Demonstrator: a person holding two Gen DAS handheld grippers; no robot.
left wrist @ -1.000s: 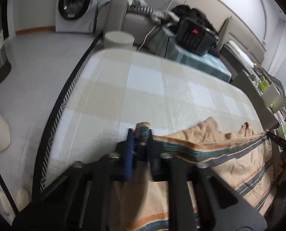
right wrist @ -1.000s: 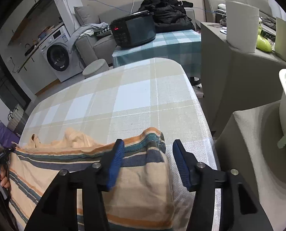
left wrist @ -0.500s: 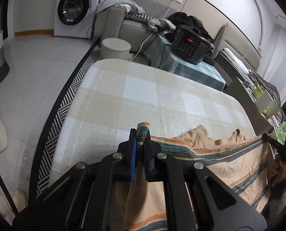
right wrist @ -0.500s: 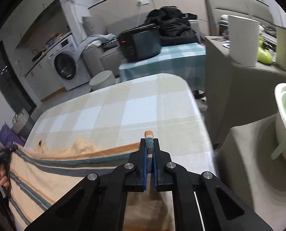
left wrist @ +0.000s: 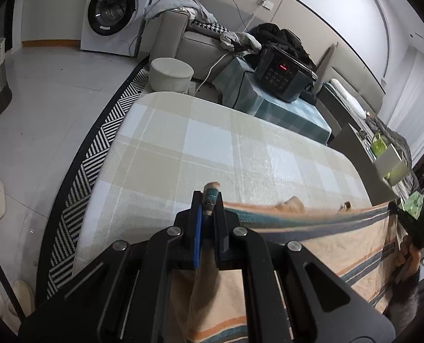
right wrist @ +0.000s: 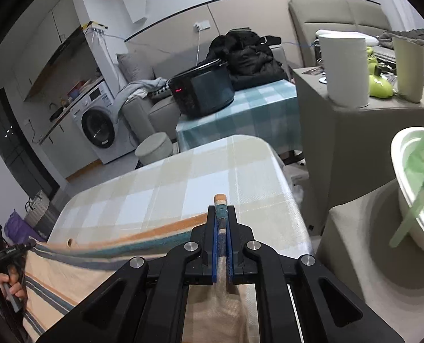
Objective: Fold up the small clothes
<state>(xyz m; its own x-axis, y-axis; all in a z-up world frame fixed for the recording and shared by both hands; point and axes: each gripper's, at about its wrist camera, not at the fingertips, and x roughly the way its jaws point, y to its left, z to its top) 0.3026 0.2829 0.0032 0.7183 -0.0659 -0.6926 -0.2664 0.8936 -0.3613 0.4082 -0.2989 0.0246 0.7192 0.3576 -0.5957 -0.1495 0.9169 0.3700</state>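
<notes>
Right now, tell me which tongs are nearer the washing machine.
Left. The left tongs grip the cloth on the washing machine side; the right tongs grip its opposite end.

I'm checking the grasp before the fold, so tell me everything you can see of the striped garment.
The striped garment is soft, knit-looking cloth, peach with orange, teal and grey-blue bands. Its top edge is pulled taut between the left gripper and the right gripper, each shut on a bunched corner that pokes past the fingers. The edge appears lifted above the checked tablecloth; the rest hangs down toward the cameras. A lighter peach fold peeks up behind the edge.
</notes>
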